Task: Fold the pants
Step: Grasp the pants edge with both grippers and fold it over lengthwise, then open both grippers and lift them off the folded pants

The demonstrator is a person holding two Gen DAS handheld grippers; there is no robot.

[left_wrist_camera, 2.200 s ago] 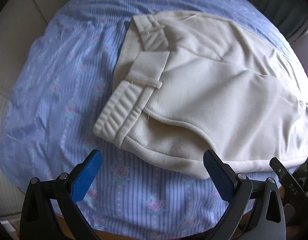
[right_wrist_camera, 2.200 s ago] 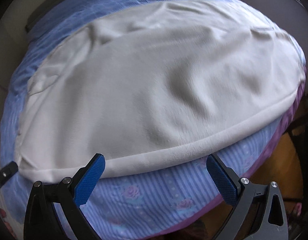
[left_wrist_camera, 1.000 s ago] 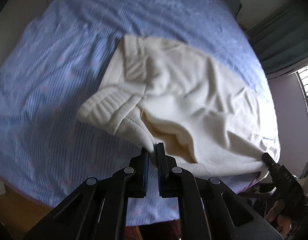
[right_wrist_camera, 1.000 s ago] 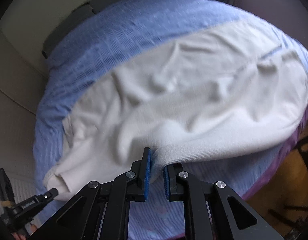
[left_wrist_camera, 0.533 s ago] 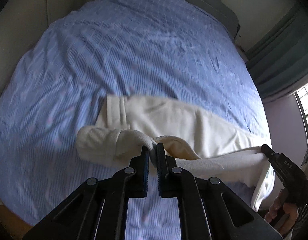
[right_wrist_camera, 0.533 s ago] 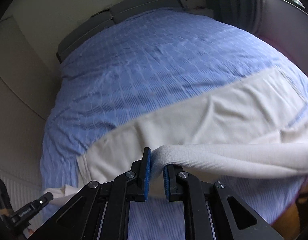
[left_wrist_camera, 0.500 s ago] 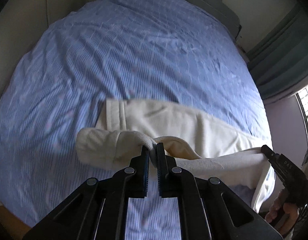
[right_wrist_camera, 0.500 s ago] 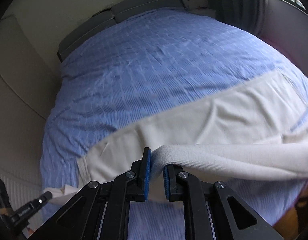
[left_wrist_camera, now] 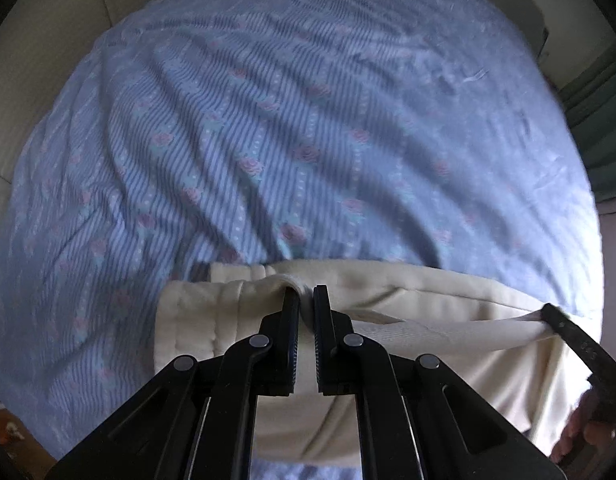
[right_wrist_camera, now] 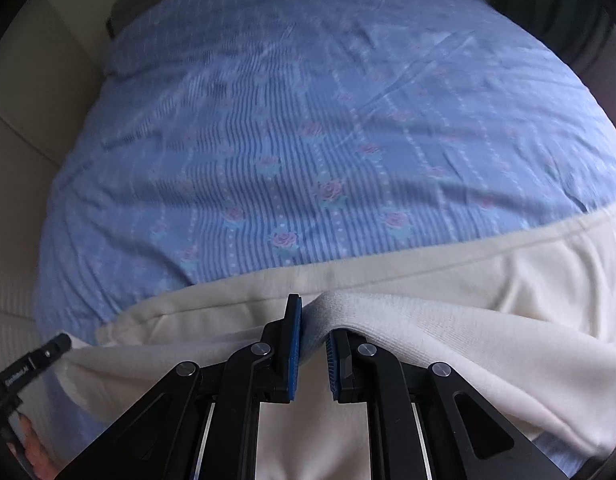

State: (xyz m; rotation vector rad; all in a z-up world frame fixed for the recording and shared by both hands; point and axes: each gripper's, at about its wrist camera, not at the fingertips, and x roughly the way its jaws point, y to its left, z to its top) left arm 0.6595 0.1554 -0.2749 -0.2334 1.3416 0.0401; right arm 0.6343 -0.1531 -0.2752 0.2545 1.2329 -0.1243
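The cream pants [left_wrist_camera: 428,300] lie on the near part of the bed, with their near edge lifted. My left gripper [left_wrist_camera: 306,300] is shut on the pants' edge next to the ribbed waistband [left_wrist_camera: 196,320]. My right gripper [right_wrist_camera: 312,320] is shut on the lifted edge of the pants [right_wrist_camera: 448,292] further along the leg. The fabric stretches taut between the two grippers. The right gripper's tip [left_wrist_camera: 568,332] shows at the right of the left wrist view, and the left gripper's tip [right_wrist_camera: 32,364] at the left of the right wrist view.
The bed is covered by a blue striped sheet with pink roses [left_wrist_camera: 308,120], which also shows in the right wrist view [right_wrist_camera: 308,140]. A beige padded headboard or wall [right_wrist_camera: 28,120] is at the left. Dark green curtains [left_wrist_camera: 600,120] hang at the right.
Both grippers closed on the pants' near edge, lifted it and carried it forward over the bed. More bare sheet now shows ahead and the pants sit low in both views.
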